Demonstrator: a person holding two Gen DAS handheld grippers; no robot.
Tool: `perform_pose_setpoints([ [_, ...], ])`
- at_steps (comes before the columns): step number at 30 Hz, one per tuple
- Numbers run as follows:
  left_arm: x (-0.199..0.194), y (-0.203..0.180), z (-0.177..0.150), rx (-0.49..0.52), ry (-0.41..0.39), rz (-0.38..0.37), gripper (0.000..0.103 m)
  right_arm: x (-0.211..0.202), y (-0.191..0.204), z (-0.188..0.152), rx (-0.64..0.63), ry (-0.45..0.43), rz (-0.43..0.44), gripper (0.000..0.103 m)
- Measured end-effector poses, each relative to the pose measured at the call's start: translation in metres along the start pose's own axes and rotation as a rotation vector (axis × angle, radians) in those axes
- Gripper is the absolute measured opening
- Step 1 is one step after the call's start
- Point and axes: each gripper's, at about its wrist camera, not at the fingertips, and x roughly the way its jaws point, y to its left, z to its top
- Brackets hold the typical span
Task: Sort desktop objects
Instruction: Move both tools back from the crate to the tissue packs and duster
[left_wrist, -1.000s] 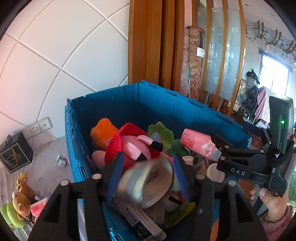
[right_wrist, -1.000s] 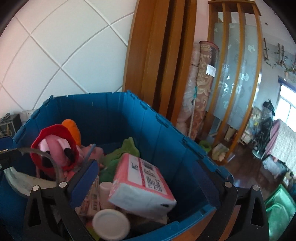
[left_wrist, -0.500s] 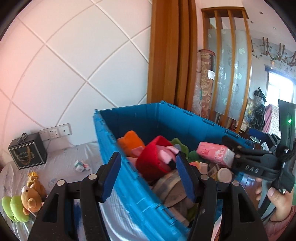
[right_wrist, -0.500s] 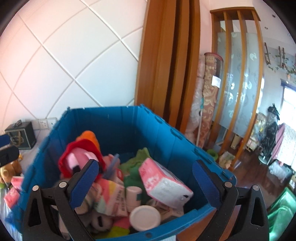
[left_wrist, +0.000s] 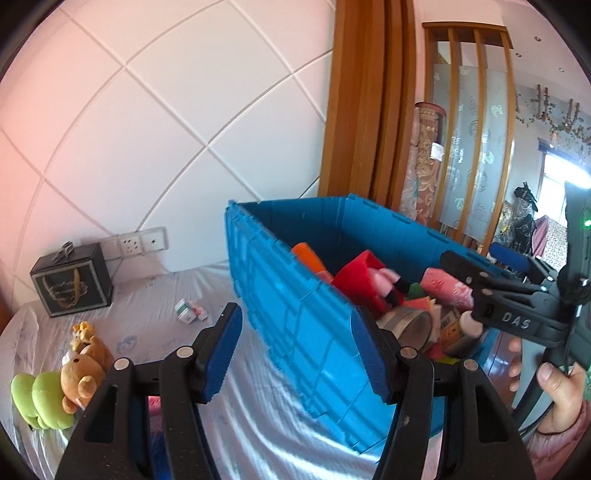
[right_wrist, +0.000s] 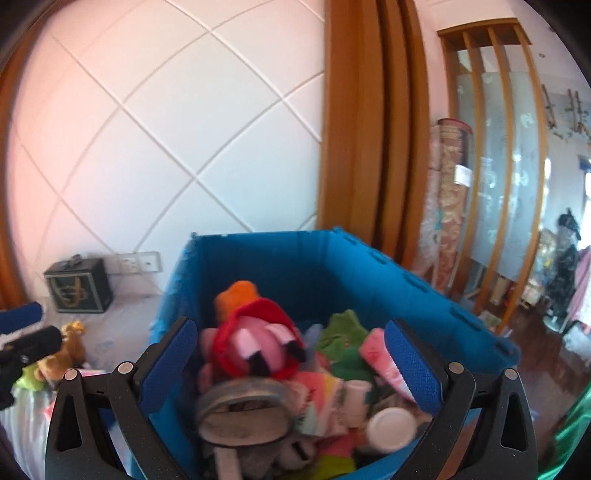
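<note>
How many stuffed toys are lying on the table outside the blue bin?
2 show clearly: a brown teddy bear and a green plush, side by side at the table's left edge. More may hide behind the gripper.

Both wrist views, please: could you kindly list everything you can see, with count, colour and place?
crate: one, blue, on the covered table, full.
red-and-pink plush: one, in the crate.
orange plush: one, behind it.
green cloth: one, in the crate.
pink pack: one, in the crate.
tape roll: one, grey, in the crate.
white lid: one, near corner.
dark box: one, by the wall.
small cartons: a few, on the table.
bear: one, brown, table edge.
green plush: one, beside the bear.
left claw: open, empty.
right claw: open, empty.
hand: one, on the right claw's handle.
</note>
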Motion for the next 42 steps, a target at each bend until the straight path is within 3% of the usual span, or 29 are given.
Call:
perform_pose_setpoints([
  [7,-0.011,0.077,-0.037,-0.125,0.083,0.104,0.061,0.003,0.067,-0.004,-0.092,0.011,0.121,0.103],
  [15,-0.029,0.162,-0.095,-0.190,0.168,0.278,0.061,0.004,0.139,-0.013,-0.169,0.022,0.261,0.103],
  [19,-0.030,0.198,-0.129,-0.217,0.239,0.320,0.061,0.008,0.173,-0.026,-0.198,0.066,0.316,0.103],
  [26,-0.007,0.244,-0.174,-0.251,0.355,0.263,0.061,0.031,0.237,-0.067,-0.240,0.224,0.366,0.103],
  [35,0.057,0.263,-0.209,-0.131,0.516,0.191,0.061,0.085,0.265,-0.133,-0.179,0.482,0.262,0.103],
  [39,0.086,0.265,-0.217,-0.081,0.575,0.124,0.061,0.107,0.273,-0.161,-0.133,0.602,0.219,0.103],
  [42,0.104,0.263,-0.223,-0.016,0.617,0.135,0.061,0.117,0.278,-0.177,-0.103,0.669,0.195,0.103],
])
